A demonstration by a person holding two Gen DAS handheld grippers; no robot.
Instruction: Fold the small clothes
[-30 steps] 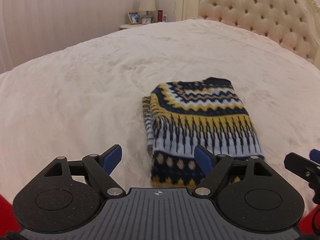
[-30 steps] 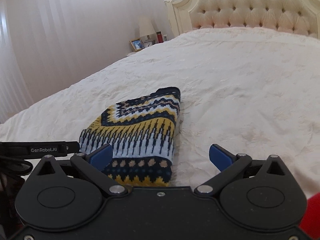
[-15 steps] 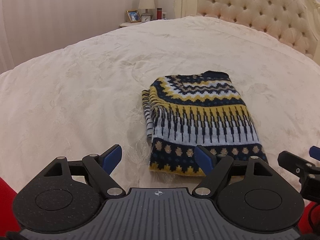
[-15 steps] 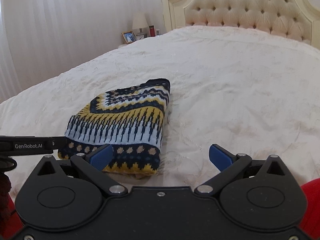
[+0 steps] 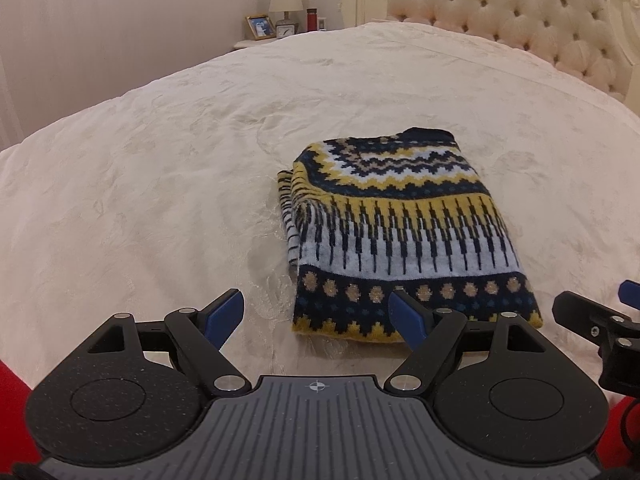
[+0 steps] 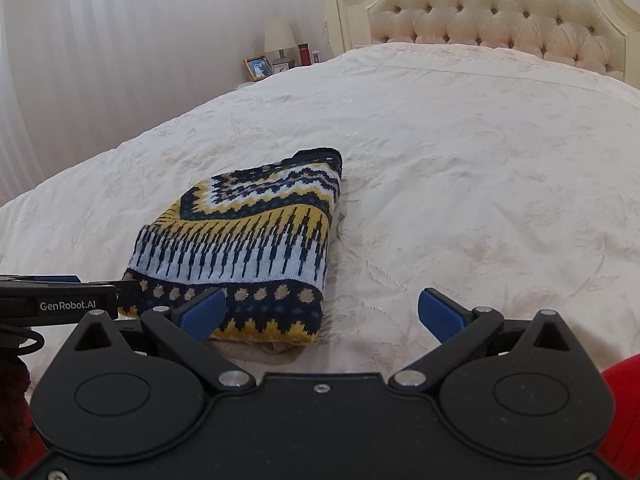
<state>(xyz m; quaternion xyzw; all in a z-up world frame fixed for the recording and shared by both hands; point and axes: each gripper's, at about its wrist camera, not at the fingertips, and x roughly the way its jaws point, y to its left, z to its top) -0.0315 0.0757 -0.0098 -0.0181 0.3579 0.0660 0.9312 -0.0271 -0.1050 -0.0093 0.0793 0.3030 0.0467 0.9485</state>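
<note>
**Folded sweater on the big bed**

Cream covers spread over the bed point(image 5: 160, 184). Going left to right, my left gripper point(image 5: 316, 316) comes first, spread wide and holding nothing. Next lies the folded sweater point(image 5: 400, 232), flat on the covers just ahead. My right gripper point(image 6: 320, 314) is spread wide too, holding nothing.

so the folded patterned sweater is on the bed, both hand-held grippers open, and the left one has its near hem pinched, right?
Not quite. The left hand-held gripper holds nothing: in the left wrist view its blue pads stand apart, short of the sweater. The rest holds: the sweater lies folded on the bed, and the right hand-held gripper is open too.
</note>
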